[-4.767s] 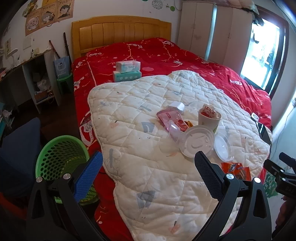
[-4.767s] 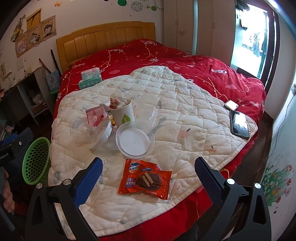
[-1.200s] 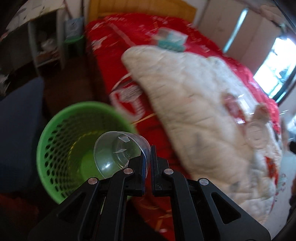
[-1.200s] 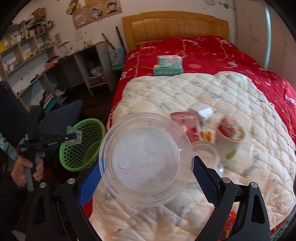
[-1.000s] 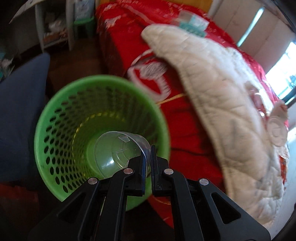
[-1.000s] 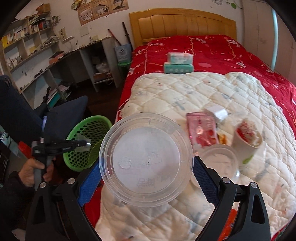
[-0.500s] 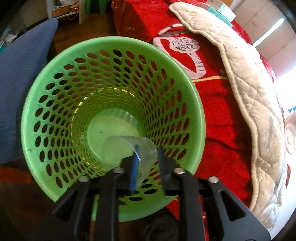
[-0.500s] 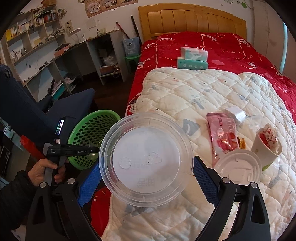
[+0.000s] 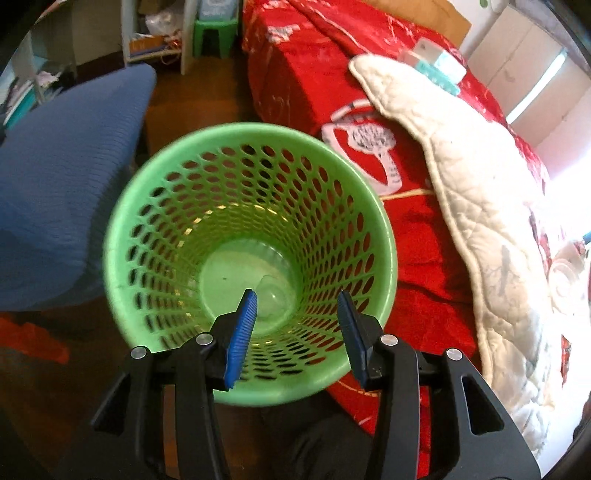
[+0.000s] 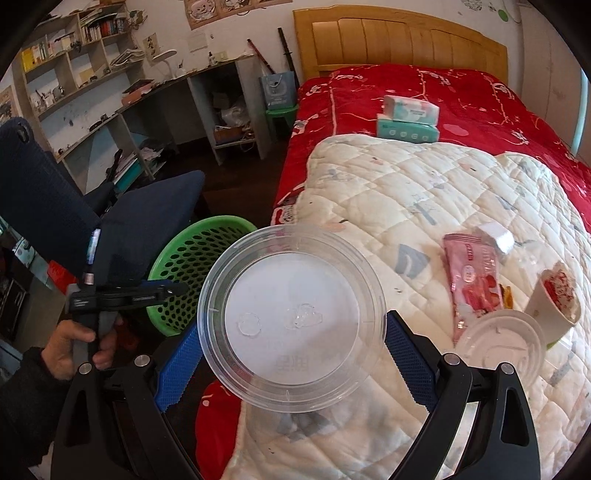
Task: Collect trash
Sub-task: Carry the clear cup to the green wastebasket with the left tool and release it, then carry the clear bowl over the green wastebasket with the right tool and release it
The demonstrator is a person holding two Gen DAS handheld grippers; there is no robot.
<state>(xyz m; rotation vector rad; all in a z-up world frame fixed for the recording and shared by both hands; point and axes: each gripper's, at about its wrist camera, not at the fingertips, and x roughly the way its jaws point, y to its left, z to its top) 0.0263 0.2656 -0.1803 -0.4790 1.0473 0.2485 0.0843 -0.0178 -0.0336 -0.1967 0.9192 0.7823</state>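
Left wrist view. Left tongs [image 9: 297, 321]: spread, nothing between the blue pads, held over the mouth of the green basket [image 9: 147, 206]. Clear plastic cup [image 9: 271, 295]: lying at the bottom of the basket, seen between the pads. Basket: perforated wall, standing on dark wooden floor [image 9: 192, 92], close against the side of the bed. Blue chair seat [image 9: 62, 173]: just left of the basket. Red bedspread [image 9: 295, 66]: hangs down the bed side, right of the basket. White quilt [image 9: 480, 192]: laid over the bedspread, its edge drooping toward the basket side. Tissue packs [image 9: 436, 62]: blurred, on the bed beyond the quilt. Green stool [image 9: 214, 33]: by the shelving at top.

Right wrist view. Right tongs [image 10: 291, 358]: pinching a clear round lid [image 10: 291, 317] by its opposite edges, flat face to the camera; it hides part of the quilt and floor behind. Left tongs [image 10: 129, 293]: in the person's left hand [image 10: 79, 341], tip over the green basket [image 10: 207, 232]. On the white quilt [image 10: 424, 184]: pink snack wrapper [image 10: 472, 280], a small white box [image 10: 498, 236] beside its top, paper cup [image 10: 557, 299] stuffed with red-and-white wrappers, white round lid [image 10: 502, 347] touching the wrapper's lower end. Two stacked tissue packs [image 10: 410, 118] on the red bedspread [image 10: 369, 92]. Wooden headboard [image 10: 399, 40], grey table [image 10: 177, 96] with shelves [image 10: 74, 44] along the wall, posters above.
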